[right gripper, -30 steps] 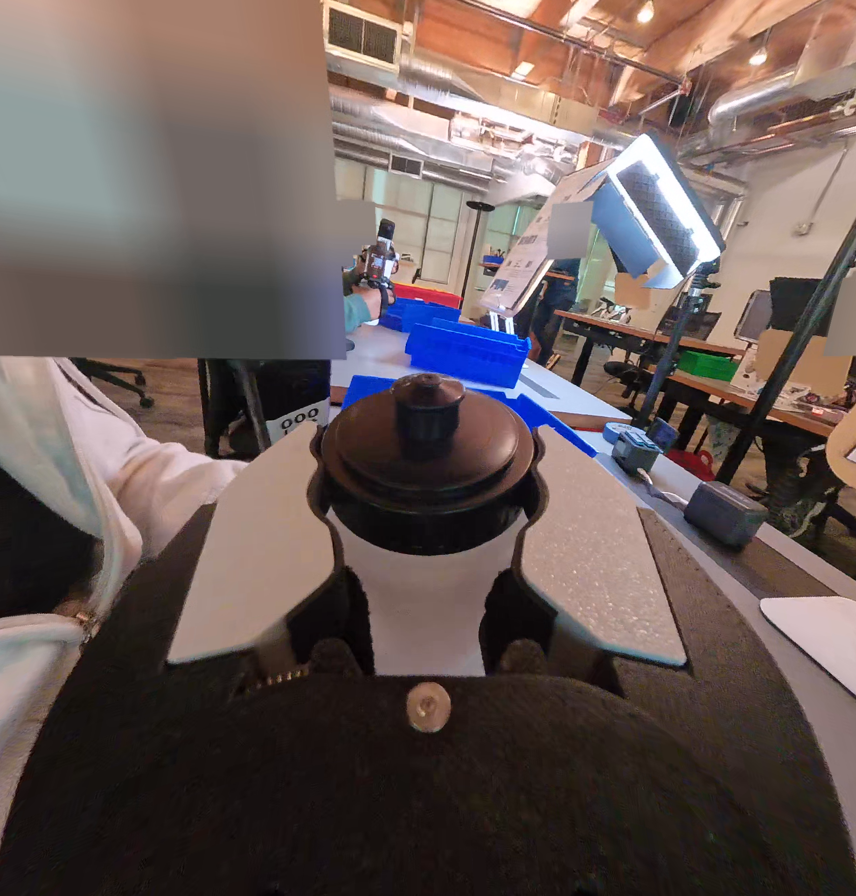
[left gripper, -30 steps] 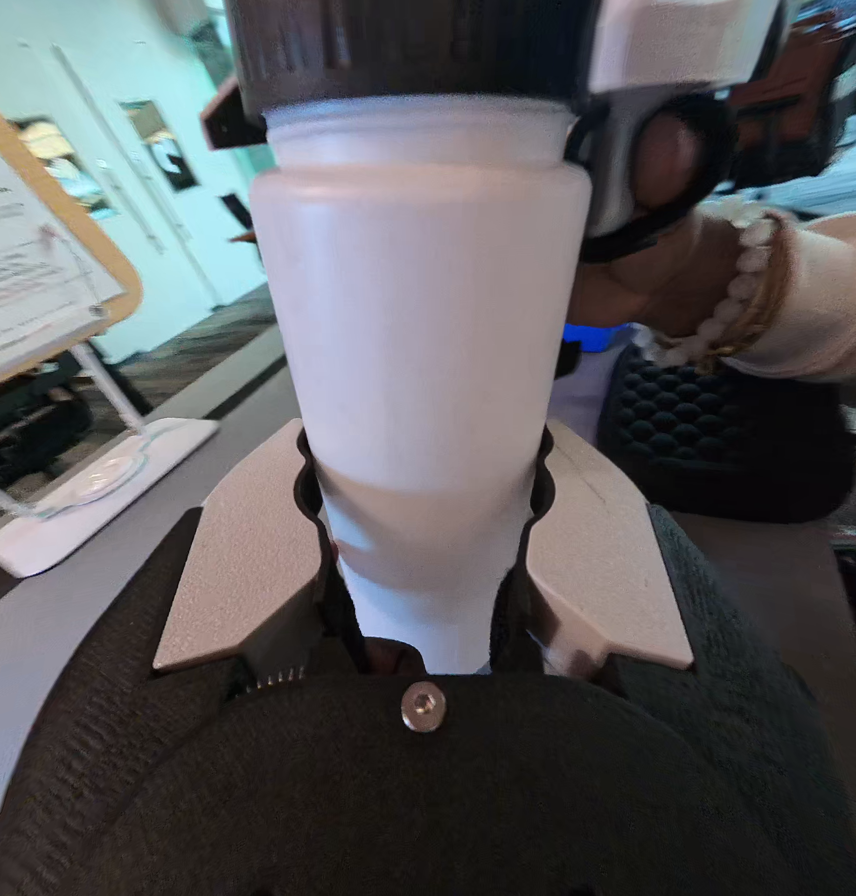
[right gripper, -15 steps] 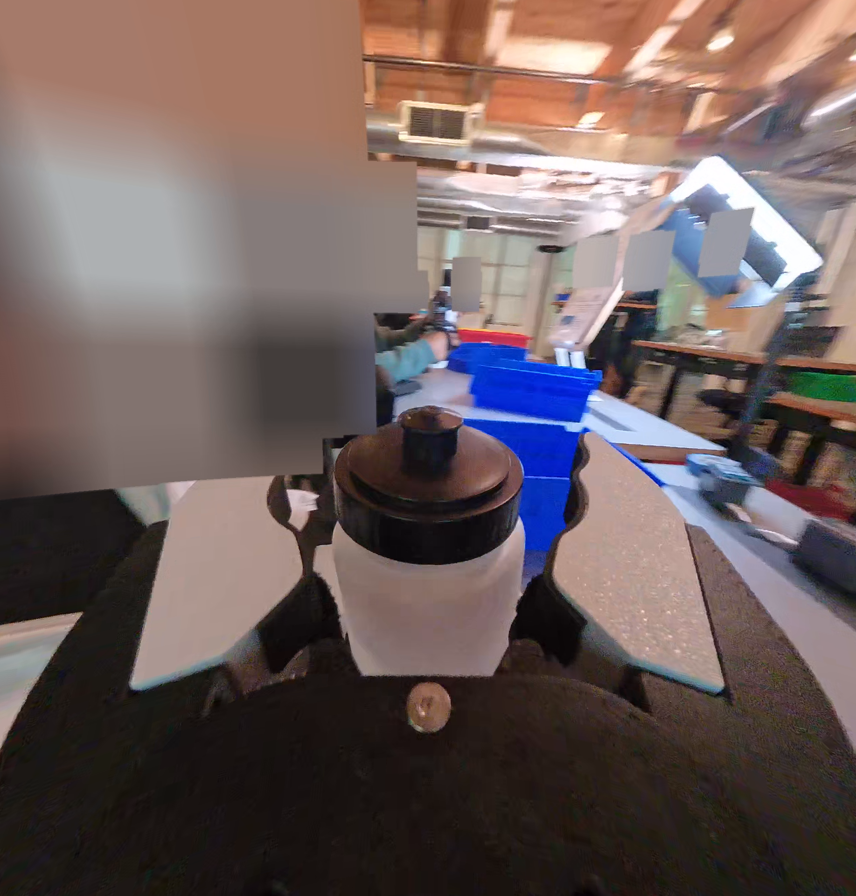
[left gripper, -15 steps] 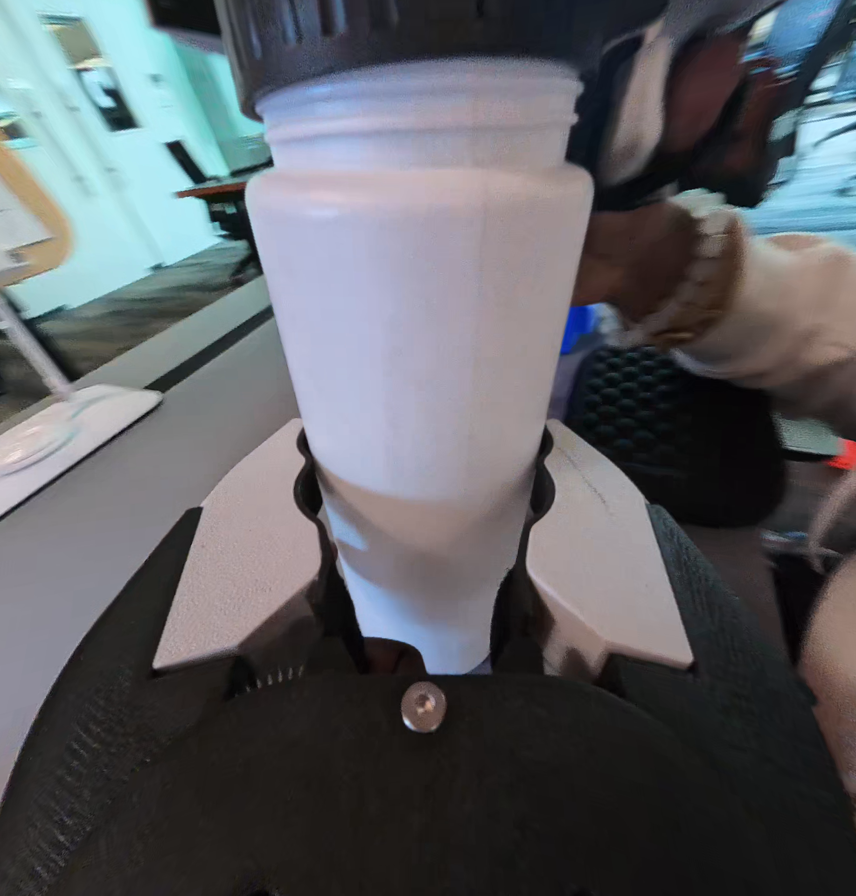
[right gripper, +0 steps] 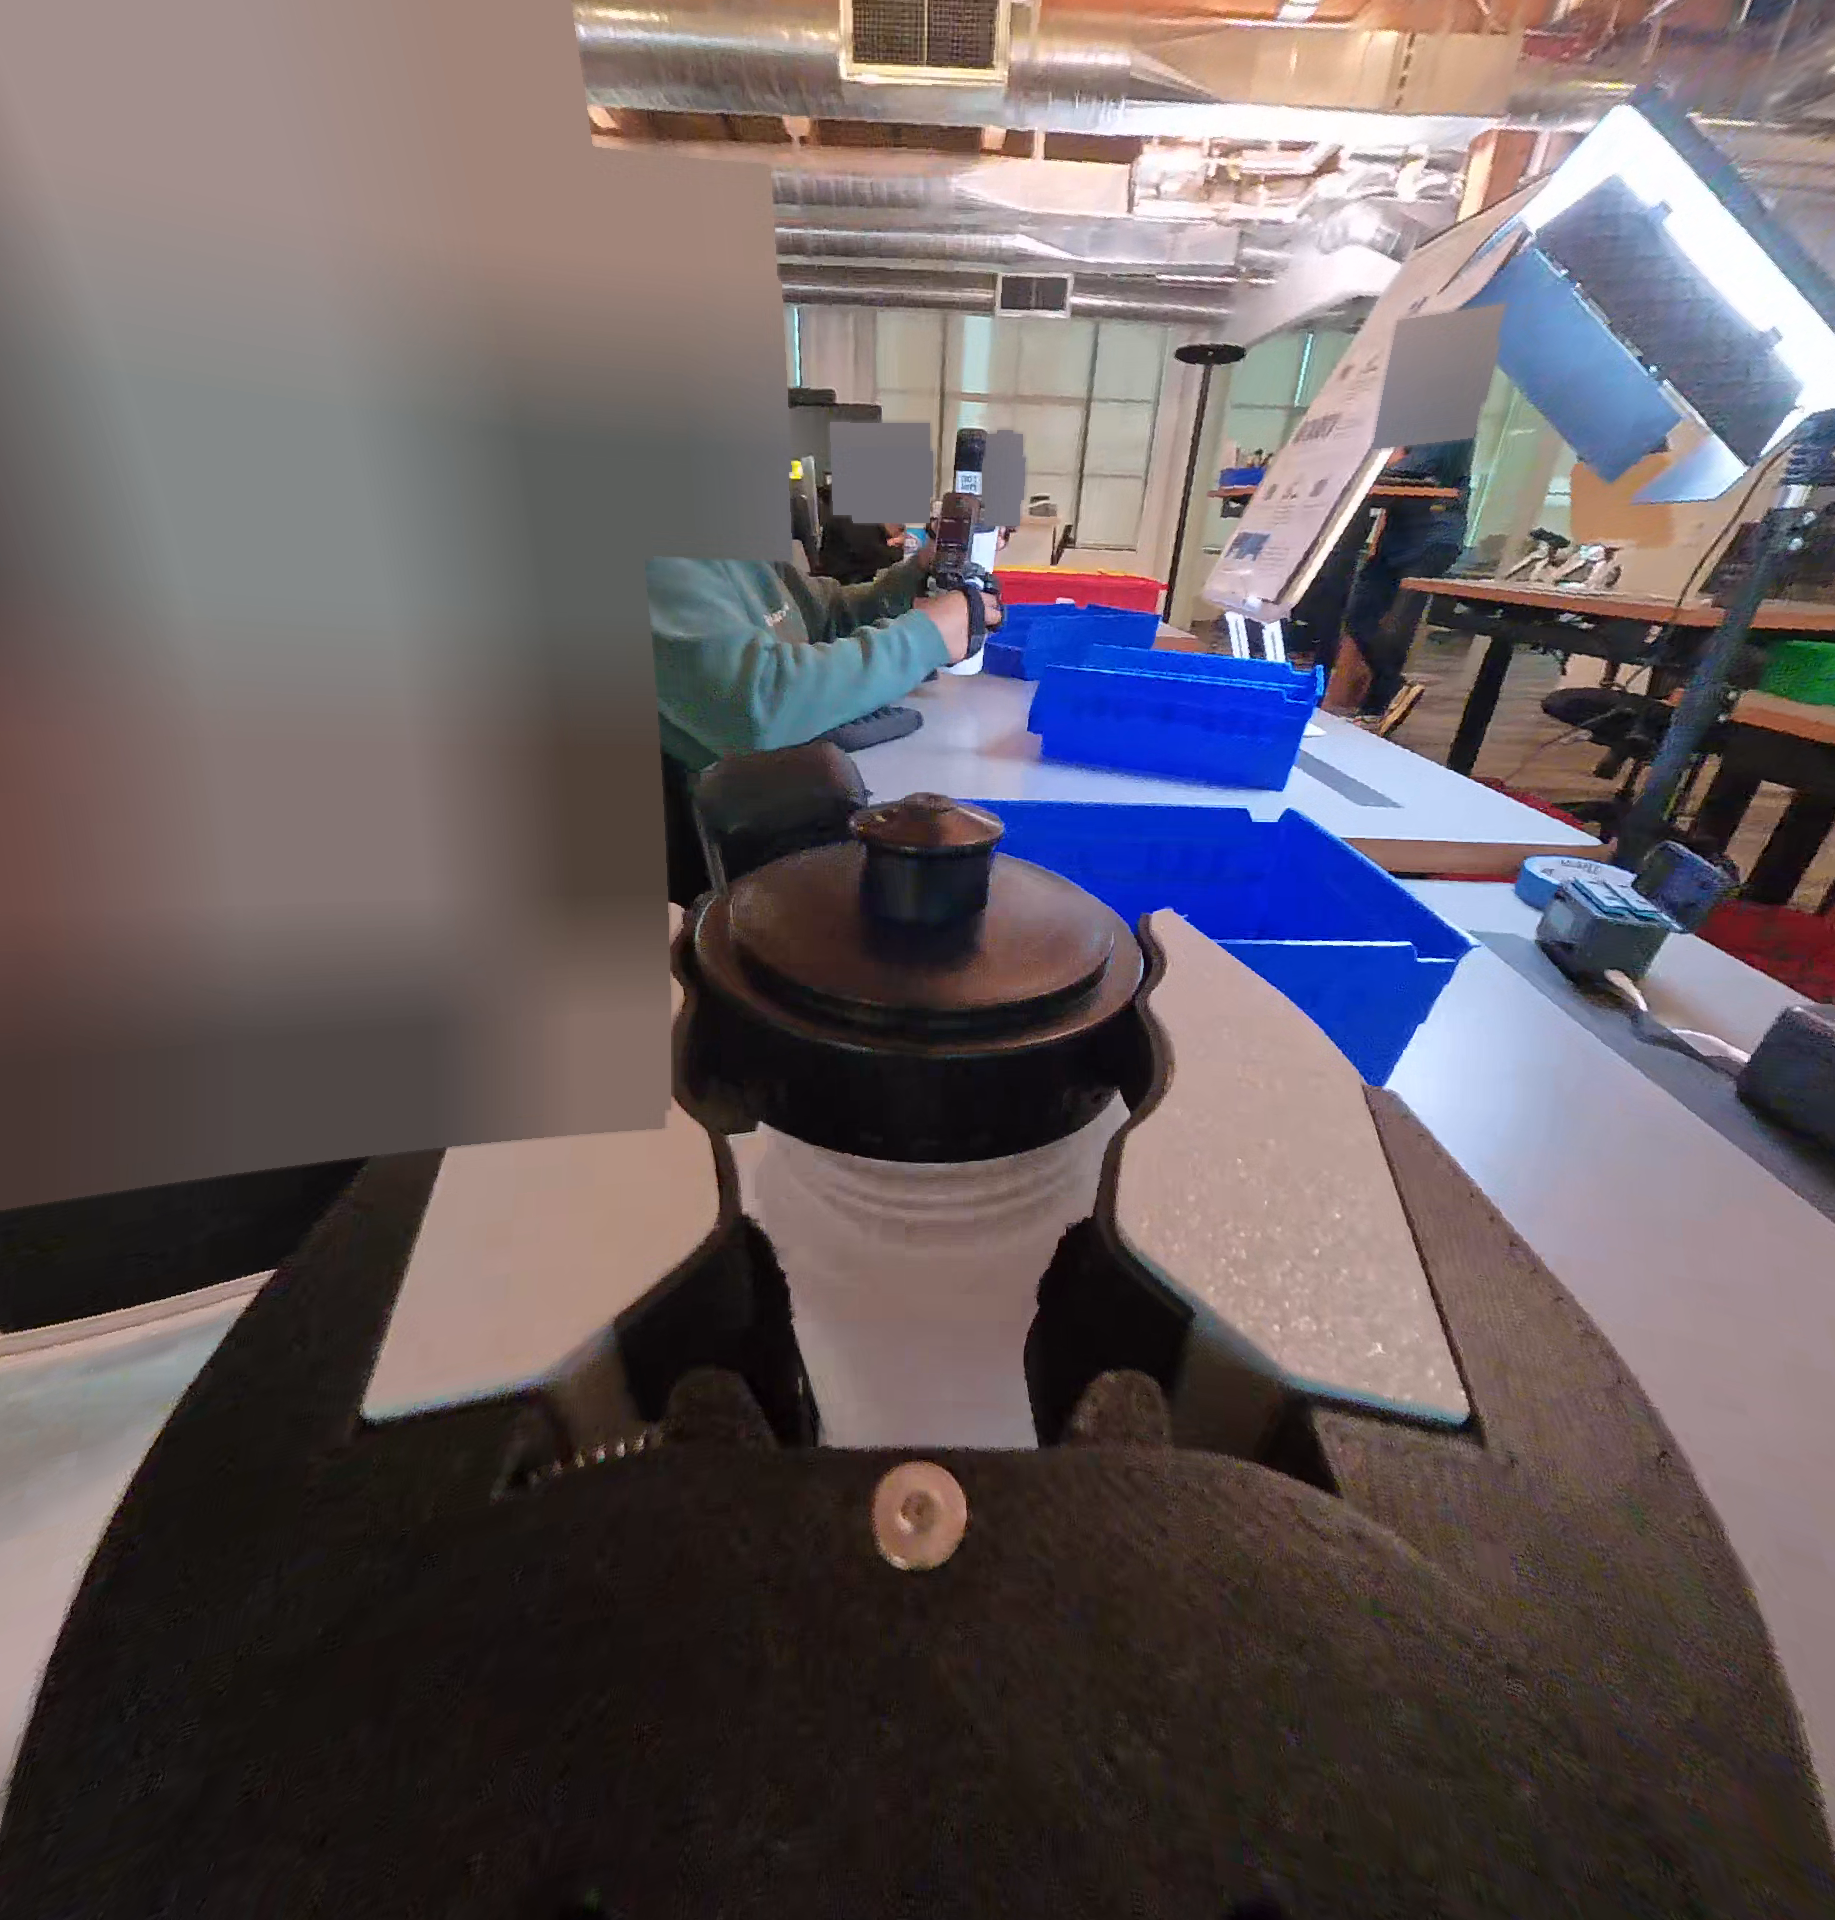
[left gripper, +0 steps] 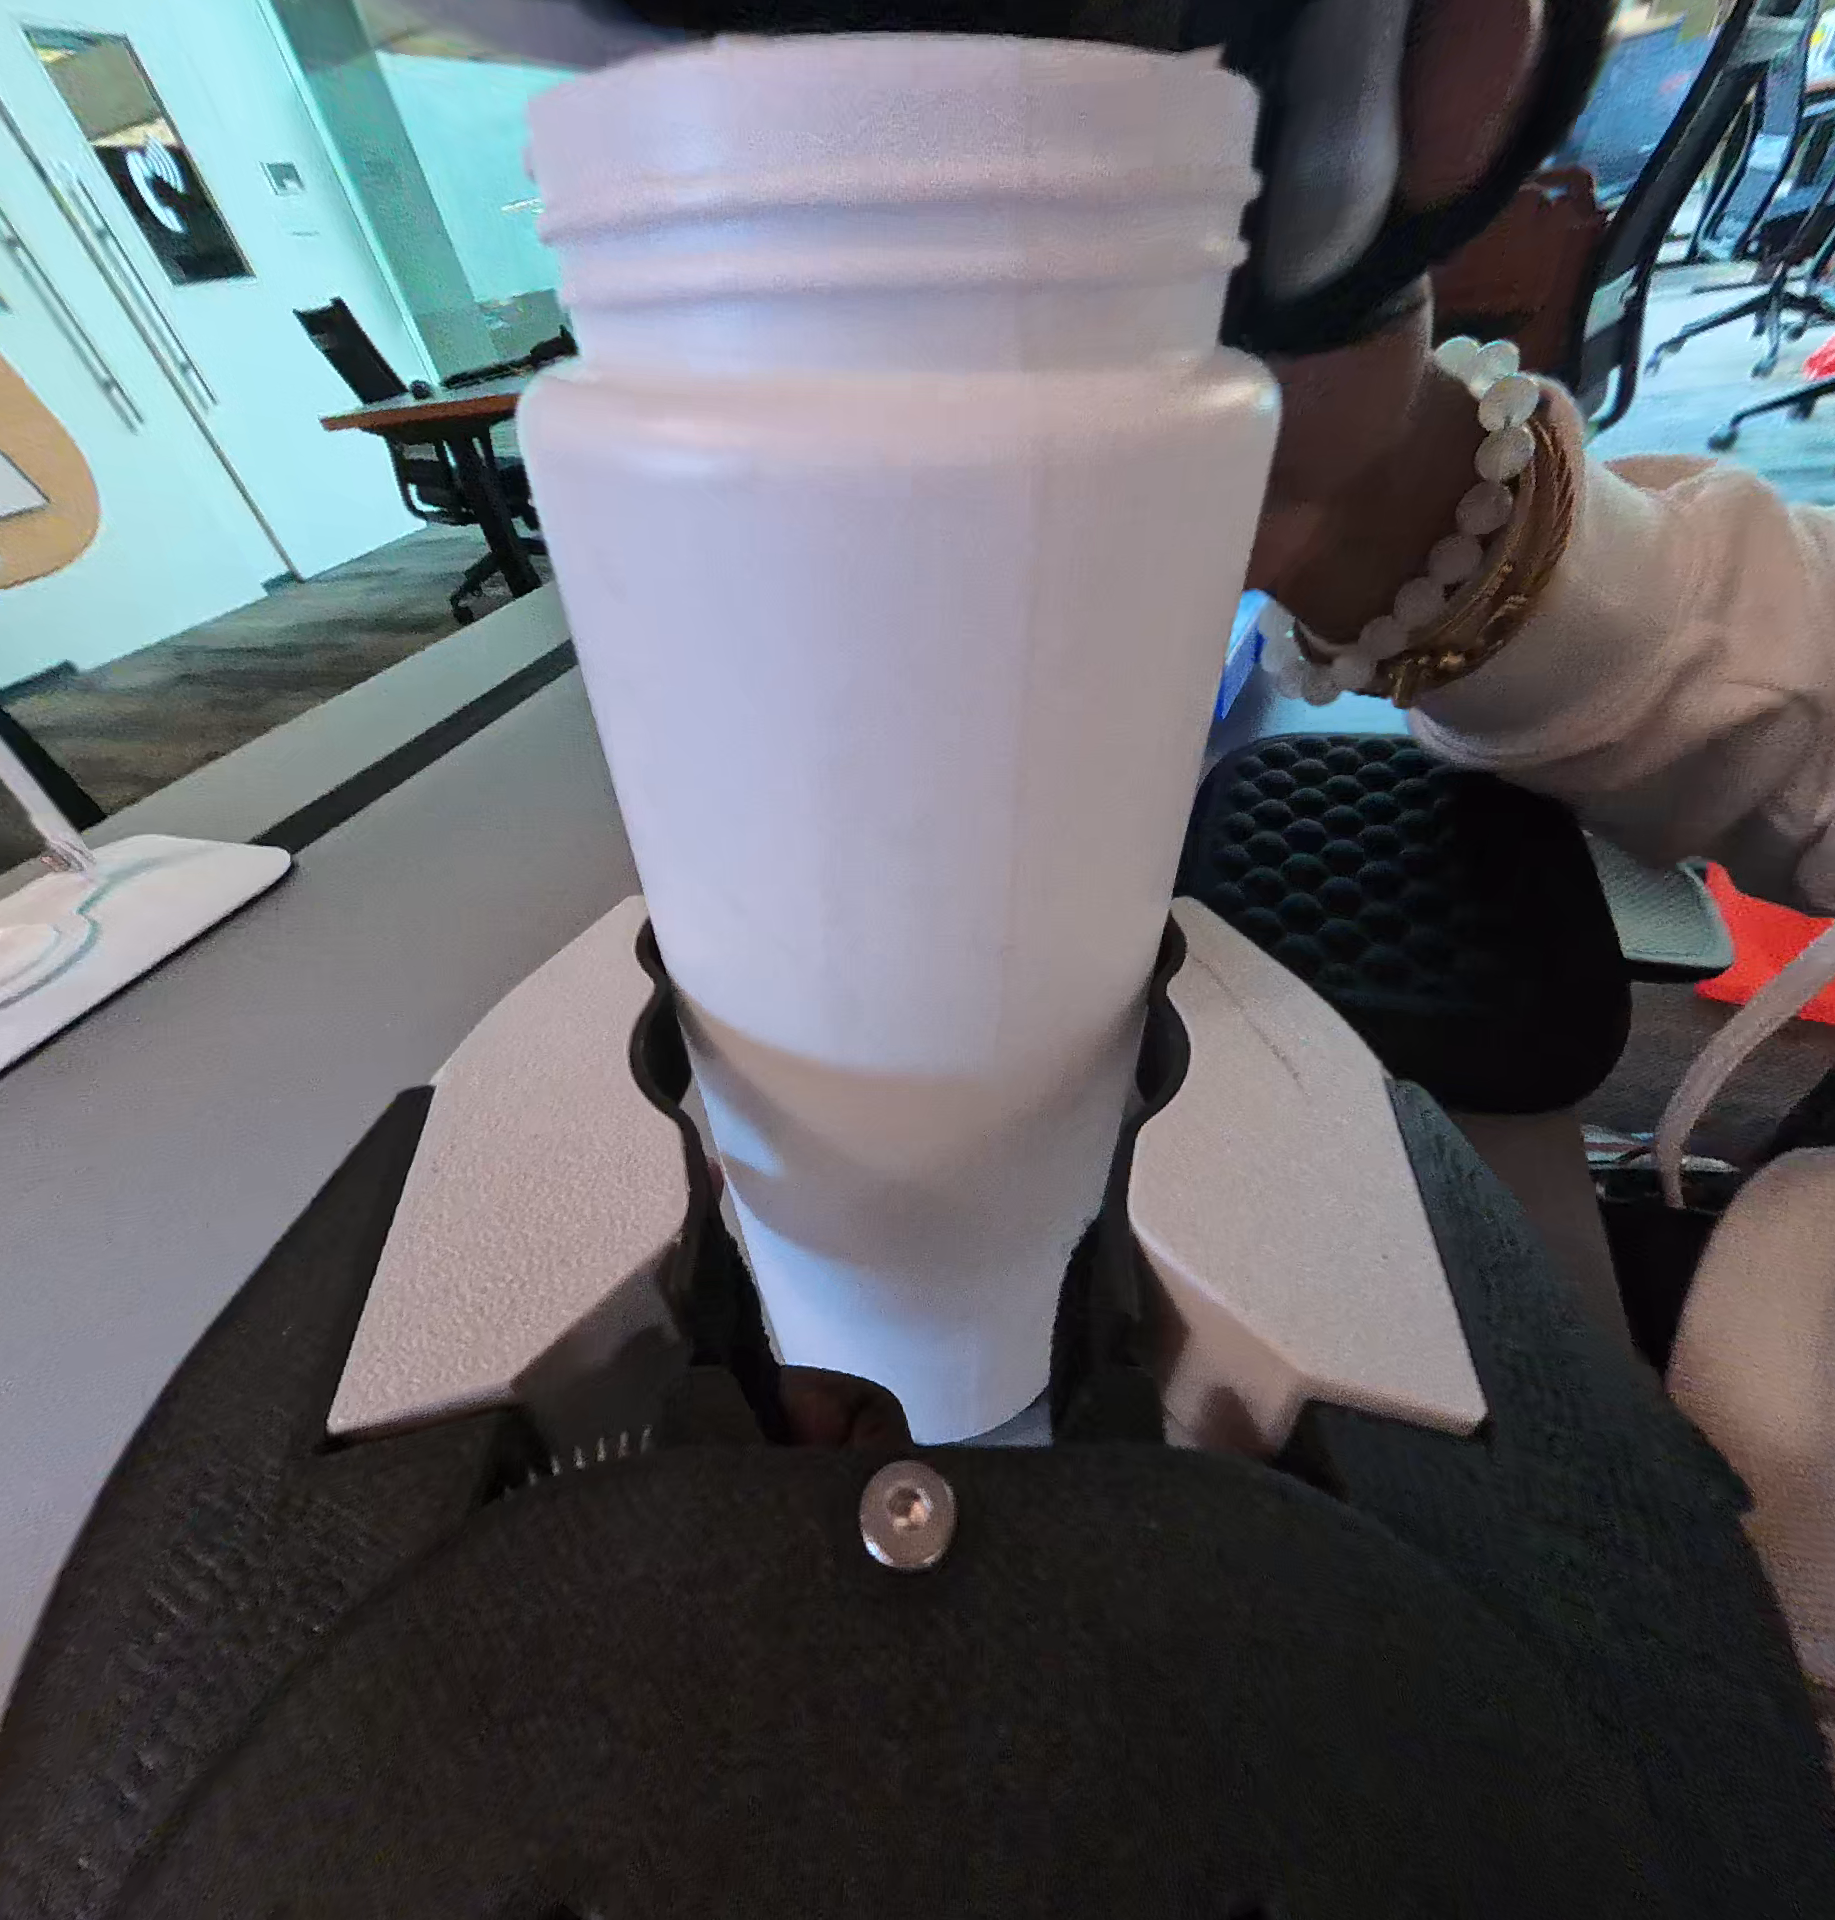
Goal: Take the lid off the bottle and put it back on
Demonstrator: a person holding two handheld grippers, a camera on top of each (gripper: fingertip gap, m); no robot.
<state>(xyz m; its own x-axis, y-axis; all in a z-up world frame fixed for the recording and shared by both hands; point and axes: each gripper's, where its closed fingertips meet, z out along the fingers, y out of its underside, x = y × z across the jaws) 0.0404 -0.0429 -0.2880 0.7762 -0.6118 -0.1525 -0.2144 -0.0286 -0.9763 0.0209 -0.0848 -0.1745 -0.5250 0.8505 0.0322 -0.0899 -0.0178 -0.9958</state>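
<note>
1. Grey table [left gripper: 217, 1091] runs along the left of the left wrist view, with a white stand base [left gripper: 92, 925] at the left edge and a glass-walled office behind it, upper left.
2. Over in the right wrist view, the room opens up: bare ducts along the top, a bright light panel [right gripper: 1671, 260] upper right, and blue bins [right gripper: 1256, 894] lined up on the tabletop at centre right.
3. A person in a green sleeve [right gripper: 788, 644] sits at mid-frame, past the bins.
4. Left gripper [left gripper: 908, 1049] is clamped tight on the lower part of the white bottle [left gripper: 892, 623], which fills the centre of its view, threaded neck showing at the top.
5. Right gripper [right gripper: 918, 1060] has its fingers closed around the black lid [right gripper: 913, 987], which sits over the bottle's white neck at frame centre.
6. Only the right wrist view shows the lid's top and its spout; the left wrist view catches just a dark sliver of it at the top edge.
7. Only the left wrist view shows the hand [left gripper: 1349, 488] with a beaded bracelet, upper right, and a black mesh chair [left gripper: 1412, 914] below it.
</note>
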